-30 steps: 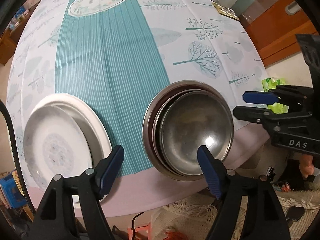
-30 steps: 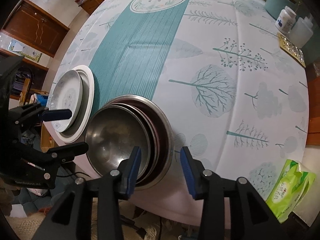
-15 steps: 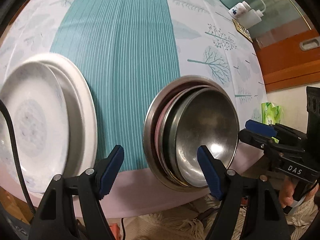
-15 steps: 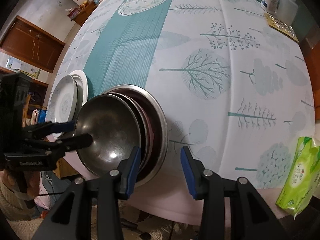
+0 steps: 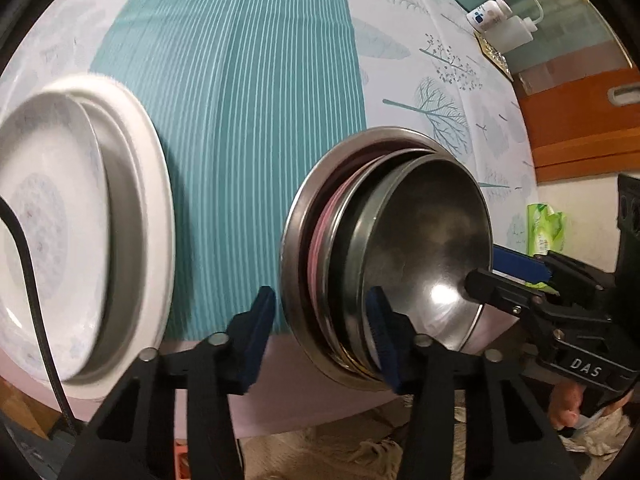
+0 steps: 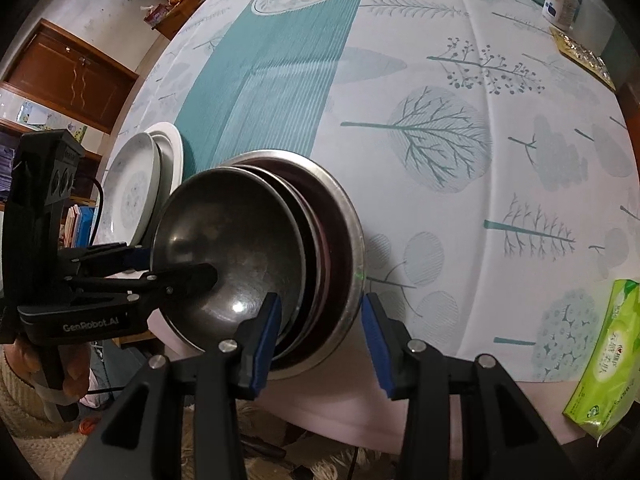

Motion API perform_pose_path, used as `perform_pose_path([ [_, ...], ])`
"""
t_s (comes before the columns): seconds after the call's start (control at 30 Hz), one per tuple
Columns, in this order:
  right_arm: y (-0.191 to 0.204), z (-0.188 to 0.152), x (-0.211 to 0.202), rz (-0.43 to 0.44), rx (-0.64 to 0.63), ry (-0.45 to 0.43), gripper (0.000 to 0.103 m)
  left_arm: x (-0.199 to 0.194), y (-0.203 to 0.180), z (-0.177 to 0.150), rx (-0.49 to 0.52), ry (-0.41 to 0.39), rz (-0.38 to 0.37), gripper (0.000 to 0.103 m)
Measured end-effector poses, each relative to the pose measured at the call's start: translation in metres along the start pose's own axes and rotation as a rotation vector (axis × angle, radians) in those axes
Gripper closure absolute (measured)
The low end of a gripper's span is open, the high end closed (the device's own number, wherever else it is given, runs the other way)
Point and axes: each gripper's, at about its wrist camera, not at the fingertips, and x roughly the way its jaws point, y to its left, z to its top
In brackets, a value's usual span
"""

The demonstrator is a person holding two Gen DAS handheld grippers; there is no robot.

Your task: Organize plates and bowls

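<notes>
- Steel, mostly: a nested stack of stainless-steel bowls sits at the near edge of the round tabletop, which is covered in a teal-striped, tree-printed cloth. The top bowl leans toward the left inside the wide outermost steel bowl.
- Just left of the stack, not touching it, is a pile of white ceramic plates, also at the near edge.
- The left gripper points steeply down over the stack's left rim, with one finger outside the outermost bowl and the other inside the top bowl. Its fingers have just been closing, with the bowl rims between them. Whether the pads already press the metal I cannot tell.
- The right gripper straddles the right rim in the same way — inner finger in the top bowl, outer finger just beside the outermost wall. Its fingers are partly spread, and a sliver of cloth seems to show past the outer pad, so I read it as not yet clamped.
- Step in hand, as I judge it: taking a two-sided hold on the bowl stack so it can be lifted or shifted as one.
- The next move calls for both pairs of fingers to pinch firmly, then an even, level lift — the leaning top bowl could slide, and the smooth steel may slip in the pads.
</notes>
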Motion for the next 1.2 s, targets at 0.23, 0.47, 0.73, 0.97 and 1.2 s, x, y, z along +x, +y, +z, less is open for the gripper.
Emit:
perform_pose_path([
  [0.23, -0.004, 0.003, 0.005, 0.006, 0.019, 0.011, 0.061, 0.005, 0.007, 0.002, -0.045, 0.0, -0.056, 0.069],
  [0.47, -0.006, 0.005, 0.008, 0.006, 0.03, 0.017, 0.061, 0.006, 0.007, 0.005, -0.052, 0.001, -0.046, 0.071],
  [0.73, -0.003, 0.007, 0.011, -0.007, 0.02, 0.034, 0.064, 0.007, 0.002, 0.009, -0.051, 0.017, -0.012, 0.071],
  [0.97, -0.003, 0.008, 0.013, -0.024, 0.024, 0.046, 0.066, 0.006, -0.008, 0.009, -0.03, 0.019, 0.02, 0.071],
  [1.2, -0.008, 0.005, 0.01, -0.032, 0.048, 0.068, 0.069, 0.006, -0.015, 0.004, -0.024, 0.026, 0.03, 0.07],
])
